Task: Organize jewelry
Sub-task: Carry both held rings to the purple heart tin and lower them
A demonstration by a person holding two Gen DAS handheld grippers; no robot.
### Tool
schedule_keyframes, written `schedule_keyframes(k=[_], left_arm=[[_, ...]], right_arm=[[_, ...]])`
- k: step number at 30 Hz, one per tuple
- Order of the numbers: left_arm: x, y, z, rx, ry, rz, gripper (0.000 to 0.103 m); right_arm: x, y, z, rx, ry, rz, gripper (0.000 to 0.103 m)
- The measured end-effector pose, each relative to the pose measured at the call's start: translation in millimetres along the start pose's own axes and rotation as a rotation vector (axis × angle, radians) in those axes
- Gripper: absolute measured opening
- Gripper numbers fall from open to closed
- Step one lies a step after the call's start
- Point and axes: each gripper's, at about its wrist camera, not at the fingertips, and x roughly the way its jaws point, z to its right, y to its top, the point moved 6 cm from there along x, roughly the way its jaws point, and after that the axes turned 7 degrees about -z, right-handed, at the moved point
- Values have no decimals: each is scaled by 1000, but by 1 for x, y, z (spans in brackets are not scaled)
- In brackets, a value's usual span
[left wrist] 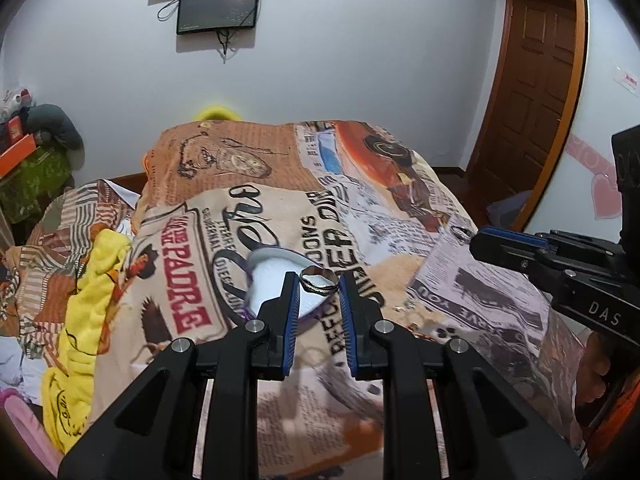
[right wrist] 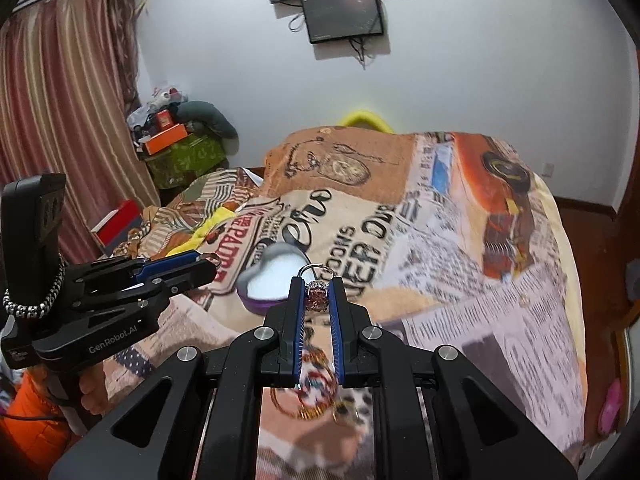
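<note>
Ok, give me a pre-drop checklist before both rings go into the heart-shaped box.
1. Left hand-held gripper grips the plain band ring at its fingertips: ok.
2. Right hand-held gripper is clamped on the stone-set ring: ok.
3. Heart-shaped box is open, white lining showing: ok.
4. Either ring directly above the box: cannot tell; the box lies just beyond both sets of fingertips.
5. The two grippers are apart, not touching: ok.
6. Loose jewelry remains on the blanket under the right gripper, so more is left to sort: not ok.
</note>
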Motion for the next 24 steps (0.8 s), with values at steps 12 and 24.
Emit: schedule_keyframes(k=[12, 24], left_arm=[[34, 8, -26, 20, 36, -50, 19], [79, 5, -37, 24, -22, -172, 19]], right_arm=[[50, 29, -17, -99, 40, -73, 11], [103, 30, -17, -137, 108, -231, 11]])
